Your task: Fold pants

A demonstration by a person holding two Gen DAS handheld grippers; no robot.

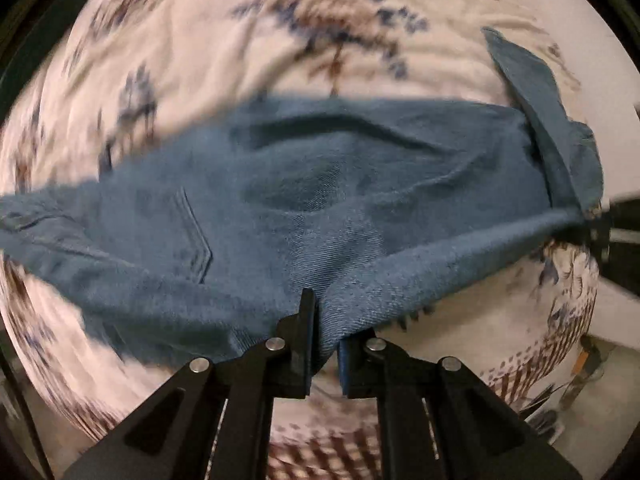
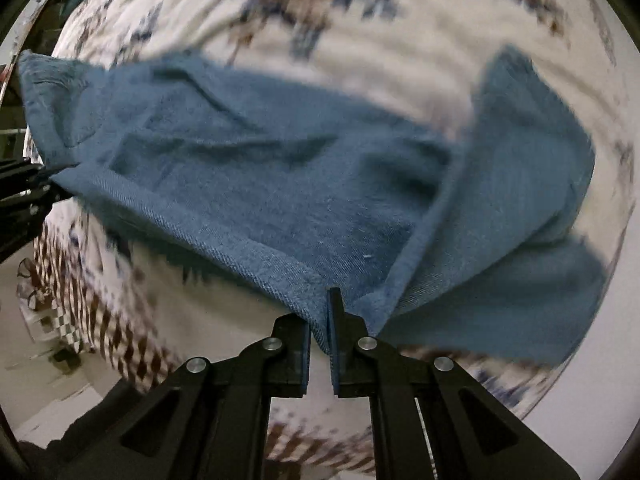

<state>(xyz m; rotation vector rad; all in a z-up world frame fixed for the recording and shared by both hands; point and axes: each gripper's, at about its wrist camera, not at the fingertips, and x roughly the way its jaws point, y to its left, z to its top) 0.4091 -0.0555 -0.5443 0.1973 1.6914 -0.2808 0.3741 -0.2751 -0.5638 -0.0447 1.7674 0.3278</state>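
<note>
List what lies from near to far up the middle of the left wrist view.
left gripper shut on the hem → blue denim pants hanging spread out → floral bedspread beyond.

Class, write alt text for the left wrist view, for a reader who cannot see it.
The left gripper is shut on a hemmed edge of blue denim pants, which hang stretched above a bedspread with a white floral pattern. At the right edge the right gripper pinches the same hem. A back pocket shows on the left, and the picture is blurred by motion.
</note>
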